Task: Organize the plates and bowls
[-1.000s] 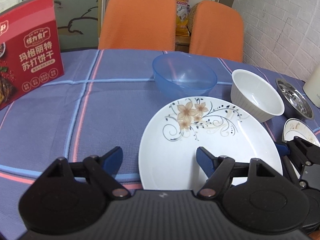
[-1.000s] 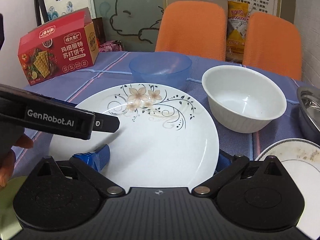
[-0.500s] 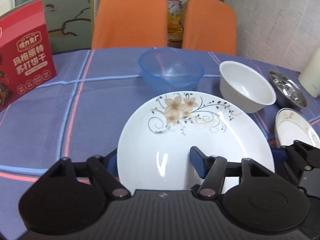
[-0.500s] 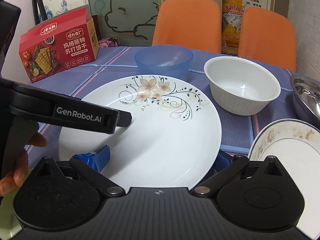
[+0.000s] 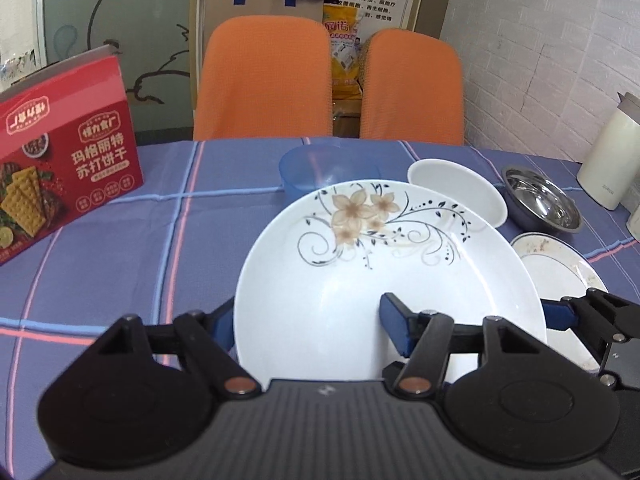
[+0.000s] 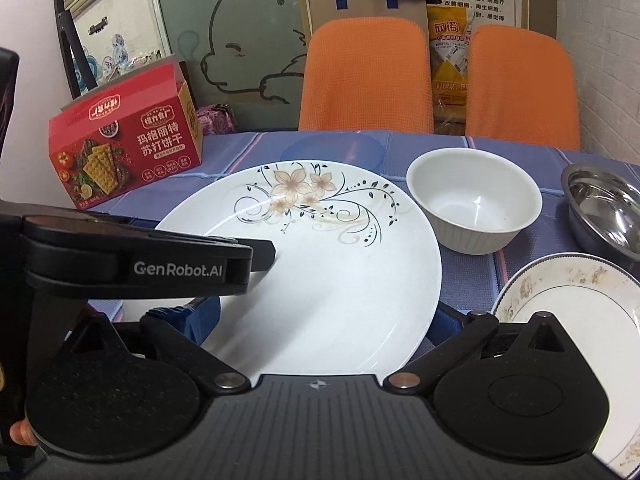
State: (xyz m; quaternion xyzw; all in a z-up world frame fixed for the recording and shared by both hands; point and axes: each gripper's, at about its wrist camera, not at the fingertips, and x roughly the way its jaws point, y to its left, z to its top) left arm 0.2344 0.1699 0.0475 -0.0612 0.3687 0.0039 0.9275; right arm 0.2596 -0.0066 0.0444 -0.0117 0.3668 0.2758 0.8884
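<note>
Purple checked cloth (image 5: 120,248) covers the table, with two orange chairs (image 5: 264,80) at its far side. In the left wrist view, the left gripper (image 5: 308,326) has its jaws closed onto the near left part of the flowered plate (image 5: 400,272): one blue pad sits on the plate's upper face, the other is tucked under its left rim. The jaws have just been closing, with the plate between them. The plate appears lifted, its far edge covering part of the blue bowl (image 5: 316,172) and the white bowl (image 5: 460,192). To the right lie a steel bowl (image 5: 540,204) and a soiled plate (image 5: 560,264); a white jug (image 5: 612,160) stands far right. A red cracker box (image 5: 68,168) stands at the left. The right gripper's fingers (image 5: 560,314) reach the plate's right rim.

Seen from the right wrist, the same cloth (image 6: 472,280) and chairs (image 6: 368,76) fill the background. The right gripper (image 6: 324,316) straddles the near edge of the flowered plate (image 6: 320,272); its blue pads sit at or under the plate's left and right rims, but whether they press on it I cannot tell. The left gripper (image 6: 264,250) lies across the plate's left side. The white bowl (image 6: 472,204) stands just right of the plate, the steel bowl (image 6: 608,208) farther right, the soiled plate (image 6: 568,308) near right. The blue bowl (image 6: 332,148) is mostly hidden behind the plate. The cracker box (image 6: 124,148) stands far left.
</note>
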